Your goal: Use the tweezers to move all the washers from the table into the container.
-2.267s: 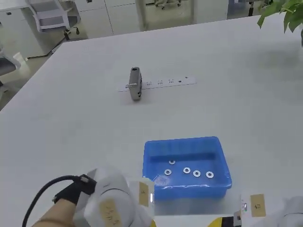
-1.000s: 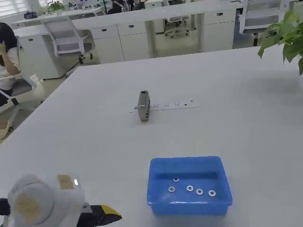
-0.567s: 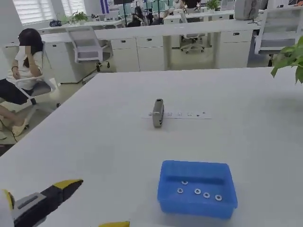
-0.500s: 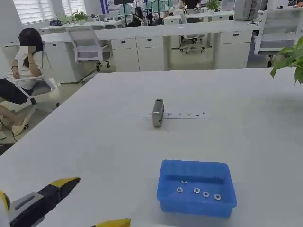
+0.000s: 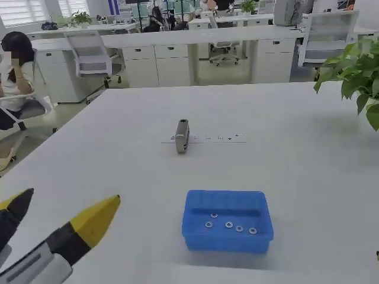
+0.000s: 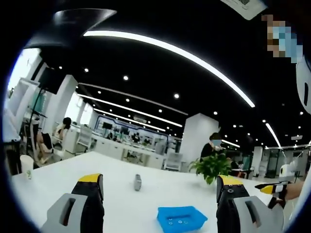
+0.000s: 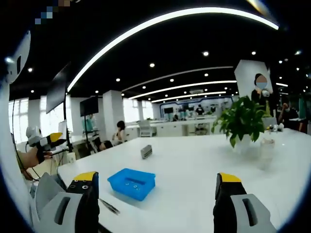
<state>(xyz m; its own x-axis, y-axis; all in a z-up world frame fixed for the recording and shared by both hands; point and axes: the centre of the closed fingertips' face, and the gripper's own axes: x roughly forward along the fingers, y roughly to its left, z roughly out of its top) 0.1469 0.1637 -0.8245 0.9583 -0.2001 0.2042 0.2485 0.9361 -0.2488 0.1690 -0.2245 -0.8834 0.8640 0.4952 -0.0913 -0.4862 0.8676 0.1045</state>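
Blue plastic is what the container (image 5: pixel 227 239) is made of. It is set on the white table (image 5: pixel 118 165), at 5 o'clock from the middle of the head view. Five washers (image 5: pixel 228 225) are seen lying flat on its floor.

The left gripper (image 5: pixel 74 196) is seen at 7 o'clock in the head view and is pointed toward 2 o'clock. Its yellow-tipped jaws are spread wide, and nothing is held between them. In the left gripper view it is held level above the table, and the container is seen at 6 o'clock, between the jaws and well ahead.

The right gripper (image 7: pixel 155 175) is held level too. Its jaws are also spread wide, and nothing is gripped. In the right gripper view the container is seen at 7 o'clock. The tweezers (image 7: pixel 110 207) are laid on the table near the container, at 7 o'clock of it.

A grey box (image 5: pixel 182 135) is seen at one end of a white power strip (image 5: pixel 216 138), at 11 o'clock of the container and well apart from it. A green plant (image 5: pixel 355 71) is seen at 2 o'clock.
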